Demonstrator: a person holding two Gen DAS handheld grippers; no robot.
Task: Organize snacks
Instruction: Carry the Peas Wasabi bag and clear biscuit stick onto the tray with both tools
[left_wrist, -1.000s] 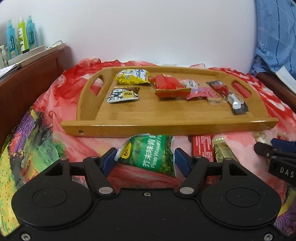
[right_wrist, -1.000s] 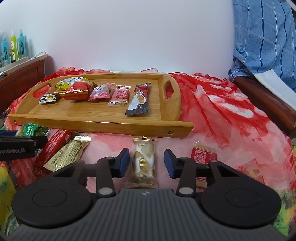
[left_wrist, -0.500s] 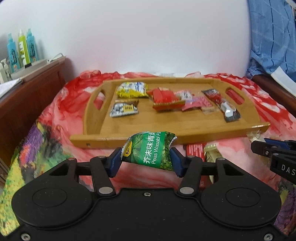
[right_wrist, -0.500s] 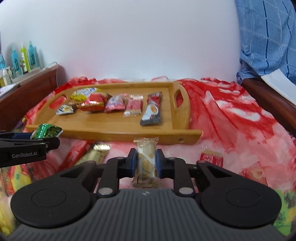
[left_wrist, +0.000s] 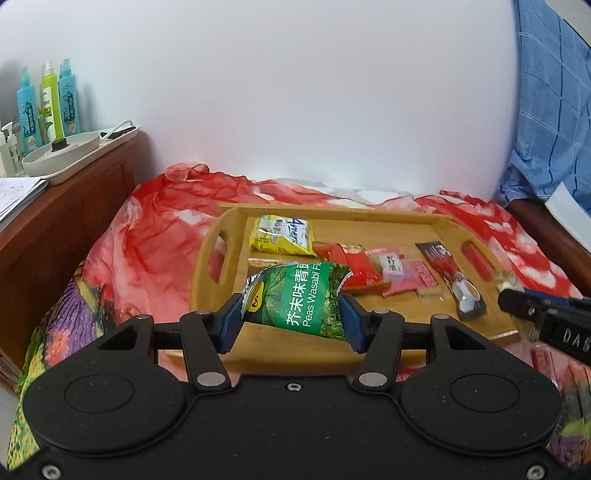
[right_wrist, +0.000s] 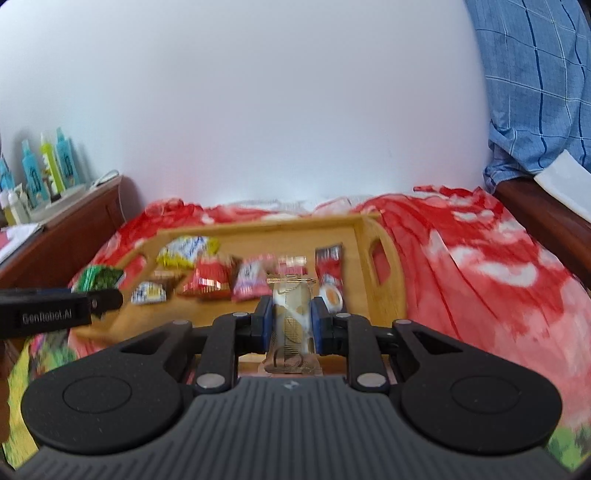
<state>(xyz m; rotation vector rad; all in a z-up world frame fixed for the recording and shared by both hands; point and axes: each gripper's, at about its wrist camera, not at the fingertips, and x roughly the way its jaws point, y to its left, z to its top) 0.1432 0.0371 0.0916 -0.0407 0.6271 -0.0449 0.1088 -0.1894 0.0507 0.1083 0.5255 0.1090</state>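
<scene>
1. Pinching a green pea packet between the blue pads of the left gripper, low in the middle of the left view; packet hanging clear of the cloth in front of the wooden tray, its printed lettering running slantwise from lower left to upper right, its top edge tipped to the right.
2. Squeezing a gold-and-white wafer packet in the right gripper, pads pressed tight on both sides, at the lower middle of the right view; long axis running straight away from the camera, crimped end pointing at the tray.
3. Lying inside the tray: a yellow packet at the upper left, a red bag, a pink packet, a long red-and-black stick on the right.
4. Covering the bed underneath, a red flowered cloth.
5. Standing at the far upper left, three spray bottles on a wooden cabinet.
</scene>
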